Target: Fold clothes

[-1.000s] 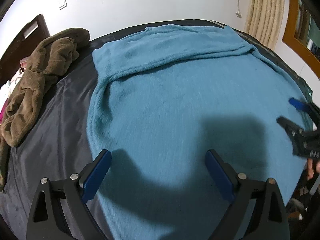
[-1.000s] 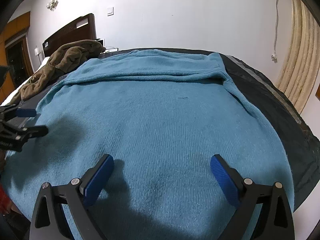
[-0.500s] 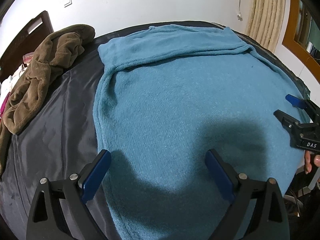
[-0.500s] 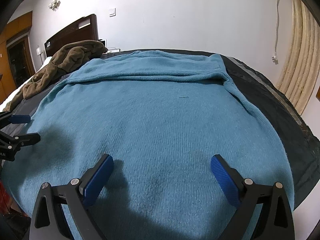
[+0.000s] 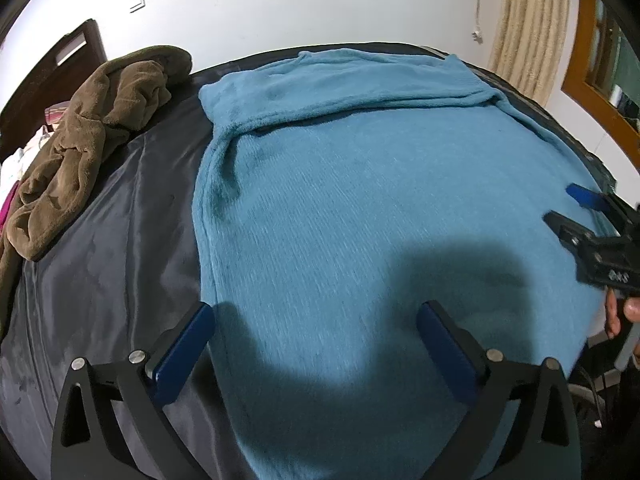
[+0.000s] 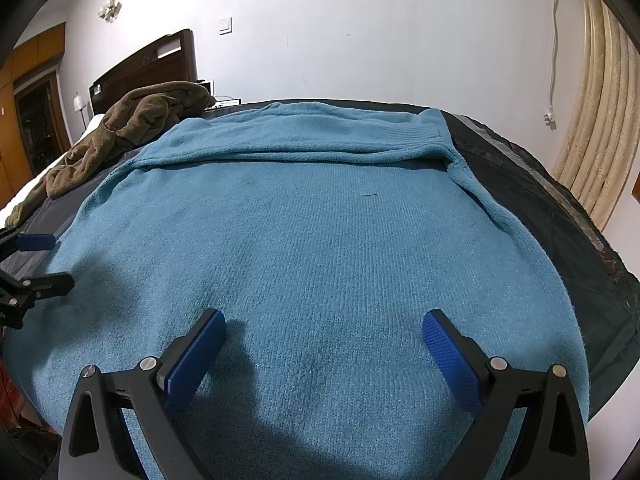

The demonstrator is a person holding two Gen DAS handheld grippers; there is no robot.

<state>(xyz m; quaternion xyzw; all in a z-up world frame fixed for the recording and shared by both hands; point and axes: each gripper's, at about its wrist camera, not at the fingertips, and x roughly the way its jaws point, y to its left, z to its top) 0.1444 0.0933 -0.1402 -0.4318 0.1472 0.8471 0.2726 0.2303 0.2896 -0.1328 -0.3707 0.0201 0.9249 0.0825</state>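
Bed (image 5: 112,248) with dark cover, near edge cut off by frame. Teal sweater (image 5: 360,208) spread flat on it, sleeves folded across the far end; near hem hidden under both grippers' frames. Brown blanket (image 5: 88,132) heaped at far left, partly out of frame. Left gripper (image 5: 314,344) spread wide, empty, straddling sweater's left edge. Right gripper (image 6: 322,344) also wide apart, empty, above sweater's near right part.

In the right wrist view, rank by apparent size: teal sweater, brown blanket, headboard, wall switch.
1. Teal sweater
2. Brown blanket
3. Headboard, partly hidden and farther off, so unsure against the blanket
4. Wall switch
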